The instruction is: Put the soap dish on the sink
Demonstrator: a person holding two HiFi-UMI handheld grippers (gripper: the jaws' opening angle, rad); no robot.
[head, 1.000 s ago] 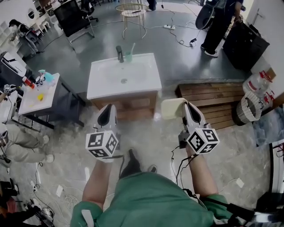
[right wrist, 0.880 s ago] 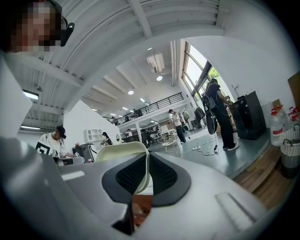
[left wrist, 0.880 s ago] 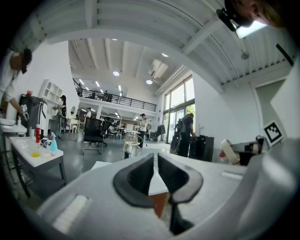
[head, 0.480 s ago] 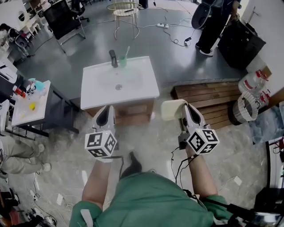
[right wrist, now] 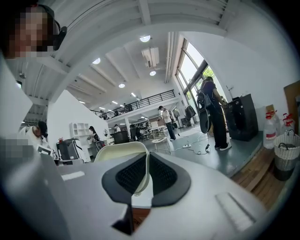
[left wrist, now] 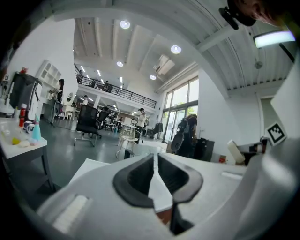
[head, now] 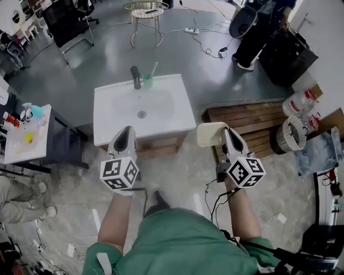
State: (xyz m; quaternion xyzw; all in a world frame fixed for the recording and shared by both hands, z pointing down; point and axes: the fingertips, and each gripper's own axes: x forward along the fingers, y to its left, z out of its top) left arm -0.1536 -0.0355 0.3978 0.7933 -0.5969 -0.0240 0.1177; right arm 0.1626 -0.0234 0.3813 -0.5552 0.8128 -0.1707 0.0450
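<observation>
The white sink [head: 161, 115] on its wooden cabinet stands just ahead of both grippers, with a dark faucet [head: 135, 77] and a green cup [head: 148, 80] at its back edge. My right gripper [head: 224, 130] is shut on the rim of the cream soap dish [head: 210, 134], held in the air to the right of the sink's front corner. In the right gripper view the soap dish [right wrist: 121, 151] curves up between the jaws of the right gripper [right wrist: 144, 165]. My left gripper [head: 127, 130] hangs at the sink's front edge, and the left gripper [left wrist: 153, 161] is shut on nothing.
A small white table [head: 21, 142] with bottles stands to the left. A wooden pallet [head: 252, 115], a woven basket [head: 291, 134] and a plastic jug [head: 299, 103] lie to the right. Behind the sink are a wire stool [head: 145, 11], a black chair [head: 64, 19] and a standing person [head: 258, 24].
The sink has drawn nearer and slid left in the head view as the person steps toward it. Both grippers keep their pose, the right still holding the soap dish.
</observation>
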